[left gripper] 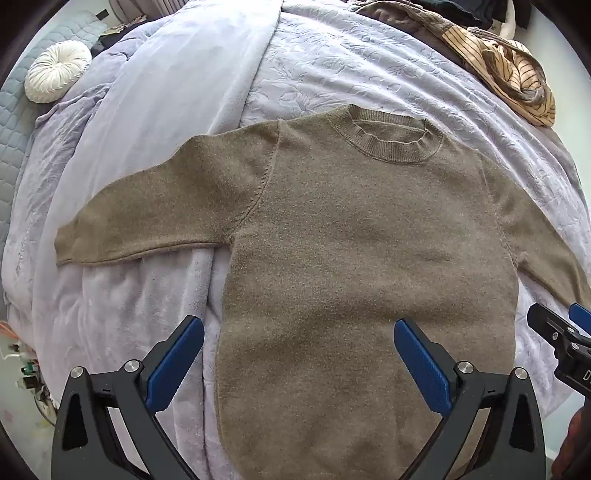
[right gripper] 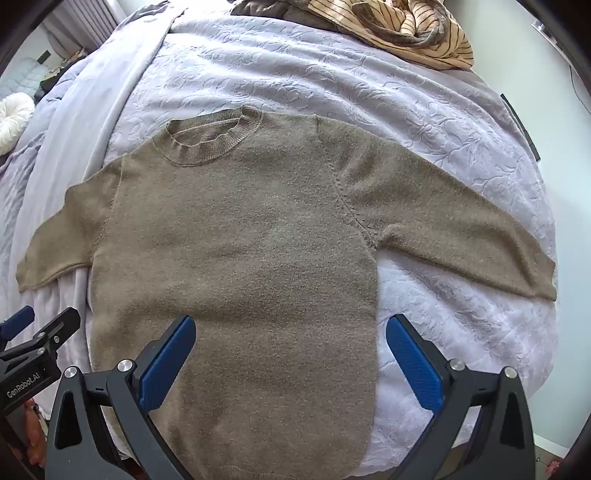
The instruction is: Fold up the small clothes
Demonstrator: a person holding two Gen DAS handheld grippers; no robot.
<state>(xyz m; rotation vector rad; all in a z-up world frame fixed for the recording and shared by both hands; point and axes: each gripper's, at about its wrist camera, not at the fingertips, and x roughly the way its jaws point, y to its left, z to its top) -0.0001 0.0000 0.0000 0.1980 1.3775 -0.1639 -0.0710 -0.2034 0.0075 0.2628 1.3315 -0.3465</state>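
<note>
With both the left tongs [left gripper: 299, 354] and right tongs [right gripper: 291, 350] wide and empty above the brown sweater [left gripper: 369, 240] lying flat on the bed [left gripper: 332, 74], a pinch could snag the soft lilac blanket [right gripper: 424, 332] too.

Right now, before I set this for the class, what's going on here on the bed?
A person holding a gripper in each hand is about to fold a brown sweater. It lies flat on a lilac bedspread, neck away from the cameras, both sleeves spread out. The left gripper and right gripper both hover open over its lower part, holding nothing. No fold has been made yet. A striped garment lies bunched at the far edge, and a round white cushion sits off to the left.
</note>
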